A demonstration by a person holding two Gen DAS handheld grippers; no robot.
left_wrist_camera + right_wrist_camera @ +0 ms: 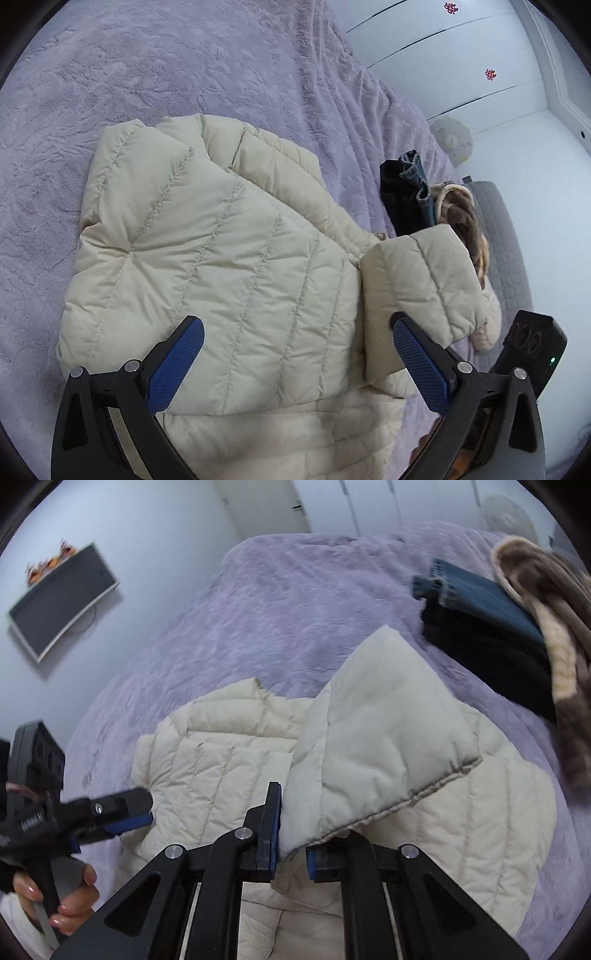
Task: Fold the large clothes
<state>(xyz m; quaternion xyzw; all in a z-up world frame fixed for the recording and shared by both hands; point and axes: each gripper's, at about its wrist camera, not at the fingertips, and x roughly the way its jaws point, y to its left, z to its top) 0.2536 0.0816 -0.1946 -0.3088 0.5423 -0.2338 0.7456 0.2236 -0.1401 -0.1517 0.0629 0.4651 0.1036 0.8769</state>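
My right gripper (291, 843) is nearest, its black fingers with blue pads clamped on the cuff of the cream quilted puffer jacket's sleeve (373, 746), which stands lifted toward twelve o'clock. The jacket (207, 266) itself lies flat on the fuzzy lilac bedspread (184, 62). My left gripper (295, 365) hovers over its body, jaws wide apart, nothing between them — in the right view it sits at nine o'clock in my left hand (70, 901). At two o'clock lies a pile of dark folded clothes (480, 627), apart from the jacket.
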